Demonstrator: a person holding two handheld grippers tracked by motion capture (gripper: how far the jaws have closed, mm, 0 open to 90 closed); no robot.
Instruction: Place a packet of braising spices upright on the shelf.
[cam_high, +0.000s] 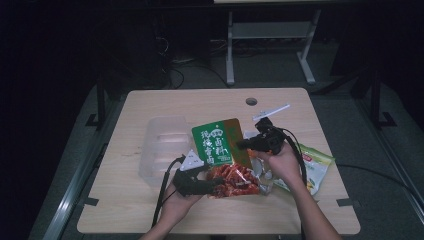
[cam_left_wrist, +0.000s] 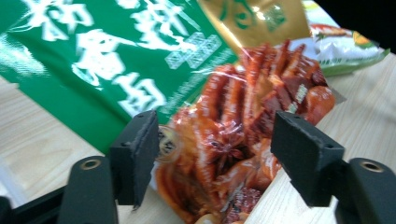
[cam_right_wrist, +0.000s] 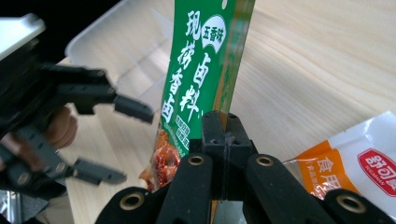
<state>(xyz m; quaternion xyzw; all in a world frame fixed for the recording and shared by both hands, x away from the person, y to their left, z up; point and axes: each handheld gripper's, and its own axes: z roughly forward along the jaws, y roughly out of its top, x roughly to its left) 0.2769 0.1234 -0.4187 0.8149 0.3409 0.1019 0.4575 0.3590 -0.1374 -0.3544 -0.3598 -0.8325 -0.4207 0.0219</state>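
The right tool (cam_high: 248, 143) pinches the edge of a green-and-gold plastic snack pouch (cam_high: 218, 142), lifted over the pale wooden bench (cam_high: 150, 210). The left tool (cam_left_wrist: 212, 154) gapes around its red lower end. A clear plastic tray (cam_high: 162, 145) lies left, a white-green packet (cam_high: 314, 167) right; the room is dark.

the left gripper (cam_left_wrist: 212, 158) has its jaws wide apart around the red lower end of the green spice packet (cam_left_wrist: 140, 60), apparently not touching it; a white-green bag (cam_left_wrist: 345, 44) lies beyond on the table (cam_left_wrist: 32, 149).
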